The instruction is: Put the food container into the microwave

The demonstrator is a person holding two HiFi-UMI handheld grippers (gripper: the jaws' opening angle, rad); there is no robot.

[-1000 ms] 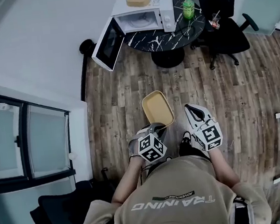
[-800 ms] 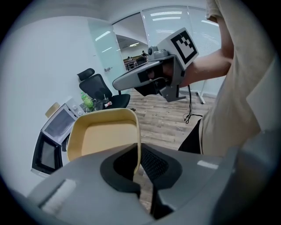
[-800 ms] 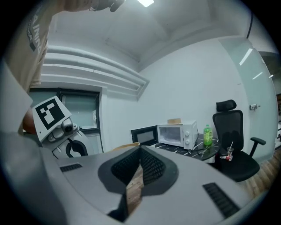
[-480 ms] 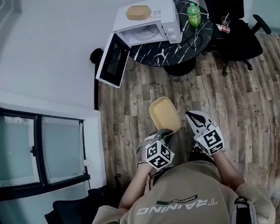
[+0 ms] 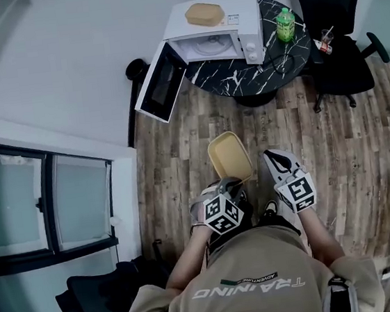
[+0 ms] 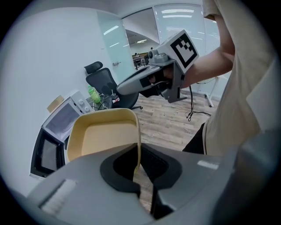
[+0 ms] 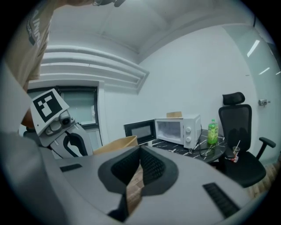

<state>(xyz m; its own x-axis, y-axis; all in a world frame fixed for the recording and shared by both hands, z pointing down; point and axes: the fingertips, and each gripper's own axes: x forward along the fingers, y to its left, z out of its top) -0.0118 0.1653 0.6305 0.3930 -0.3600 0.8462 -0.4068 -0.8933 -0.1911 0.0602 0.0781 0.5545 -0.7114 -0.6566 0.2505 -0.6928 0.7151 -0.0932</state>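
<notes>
You're clamping the left gripper [image 5: 230, 184] on the food container [image 5: 231, 157] right now. Its jaws are pinching one thin side wall of the tub between the black pads, and the left gripper view is showing that wall running straight down between them. The container is hanging out in front of you over the wood floor [image 5: 181, 153], with its open side facing up and its pale yellow inside looking bare.

Your right gripper [image 5: 274, 157] is riding just beside it on the right, not touching the tub. Its jaws are sitting drawn together with nothing between them — only a thin slit of floor is showing through.

The microwave [image 5: 218, 22] is waiting ahead, well apart from the container. It's sitting on the round black marbled table [image 5: 242, 76] against the white wall. Its door [image 5: 161, 83] is hanging wide open to the left and the white cavity is showing.

A flat tan piece [image 5: 205, 14] is lying on top of the microwave. A green bottle [image 5: 285, 25] is standing on the table just to the right of it, and a black office chair [image 5: 333, 17] is parked beside the table on that side.

You're standing back on the floor, with both grippers low in front of your body.
</notes>
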